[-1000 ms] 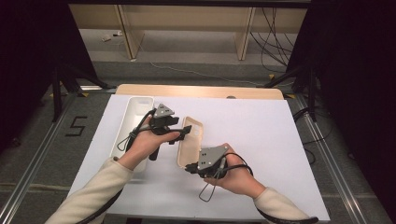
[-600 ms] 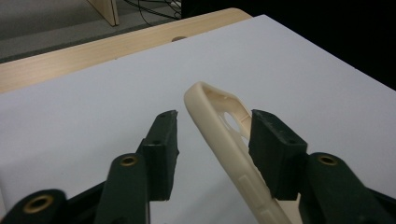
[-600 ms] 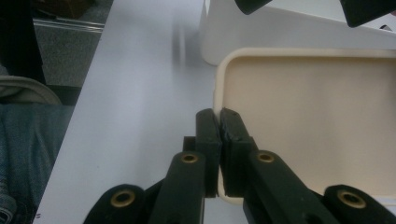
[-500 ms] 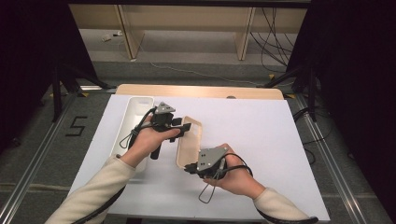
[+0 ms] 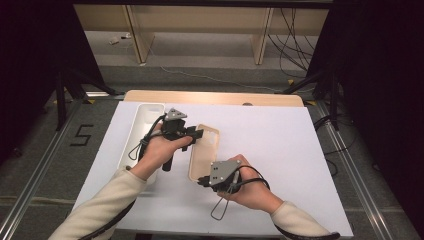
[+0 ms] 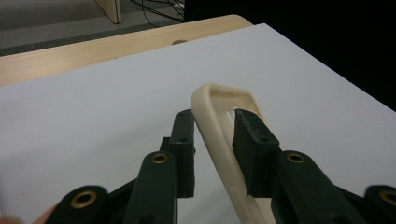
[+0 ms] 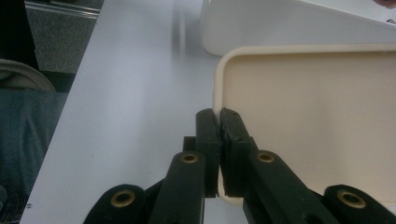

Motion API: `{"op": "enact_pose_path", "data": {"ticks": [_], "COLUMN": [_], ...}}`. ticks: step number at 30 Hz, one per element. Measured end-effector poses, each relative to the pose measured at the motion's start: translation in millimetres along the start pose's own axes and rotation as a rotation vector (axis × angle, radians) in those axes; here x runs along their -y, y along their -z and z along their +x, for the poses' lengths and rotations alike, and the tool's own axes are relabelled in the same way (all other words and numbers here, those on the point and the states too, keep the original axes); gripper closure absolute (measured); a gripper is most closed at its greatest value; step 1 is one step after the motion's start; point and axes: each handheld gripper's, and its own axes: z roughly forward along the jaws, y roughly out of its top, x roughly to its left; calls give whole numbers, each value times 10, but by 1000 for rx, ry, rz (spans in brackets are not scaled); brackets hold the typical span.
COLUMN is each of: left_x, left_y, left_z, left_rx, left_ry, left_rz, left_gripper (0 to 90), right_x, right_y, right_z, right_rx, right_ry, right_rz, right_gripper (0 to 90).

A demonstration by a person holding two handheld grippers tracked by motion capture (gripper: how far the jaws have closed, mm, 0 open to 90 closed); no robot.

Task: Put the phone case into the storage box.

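Both tongs are on the cream lid [image 5: 204, 150] now, which sits on the white worktop [image 5: 280, 150] just beside the white tray [image 5: 142, 125], on the side away from the worktop's left edge. The left tongs [image 5: 197, 134] come in at the lid's far end; in the left gripper view [image 6: 215, 140] the jaws stand partly open, one outside the lid's [image 6: 219, 135] raised rim and one inside it, the inner jaw close against the rim, a gap showing on the outer side. The right tongs [image 5: 201, 180] meet the lid's near end; the right gripper view [image 7: 219, 126] has the jaws pinched nearly together on the lid's [image 7: 308, 116] thin edge by a rounded corner. Beyond the lid there, the tray [image 7: 299, 23] stands close by.
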Motion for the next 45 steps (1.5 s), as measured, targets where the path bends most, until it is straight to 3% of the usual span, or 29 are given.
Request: {"op": "enact_pose_path", "data": {"ticks": [4, 9, 12, 22, 26, 28, 32, 35, 39, 42, 45], "left_x": [-18, -41, -45, -55, -57, -53, -46, -39, -29, -19, -11], "left_y": [11, 31, 35, 43, 67, 81, 102, 120, 142, 164, 179], "left_z": [-34, -70, -89, -138, -182, -200, -186, -174, -153, -146, -138], "left_rx": [10, 25, 39, 86, 96, 82, 104, 91, 87, 67, 60], "left_ry": [39, 50, 79, 93, 61, 19, -8, -43, -72, -102, -106], "left_rz": [-21, -25, -34, -63, -75, -80, -106, -128, -155, -171, -178], "left_gripper": [729, 760, 783, 817, 822, 823, 823, 823, 822, 822, 821], "right_x": [-3, 13, 17, 33, 40, 41, 37, 31, 32, 38, 50], "right_y": [-9, -23, -37, -66, -78, -77, -56, -41, -43, -45, -29], "right_z": [13, 2, 10, 5, 4, 2, -17, -31, -31, -31, -39], "right_rx": [7, 18, 24, 34, 43, 55, 77, 89, 68, 87, 108], "right_ry": [10, 20, 23, 21, 7, 1, -27, -42, -96, -115, -141], "right_rz": [15, 34, 48, 73, 69, 77, 55, 36, -1, -21, -29], "right_gripper": [883, 884, 884, 882, 864, 806, 703, 642, 530, 450, 395]}}
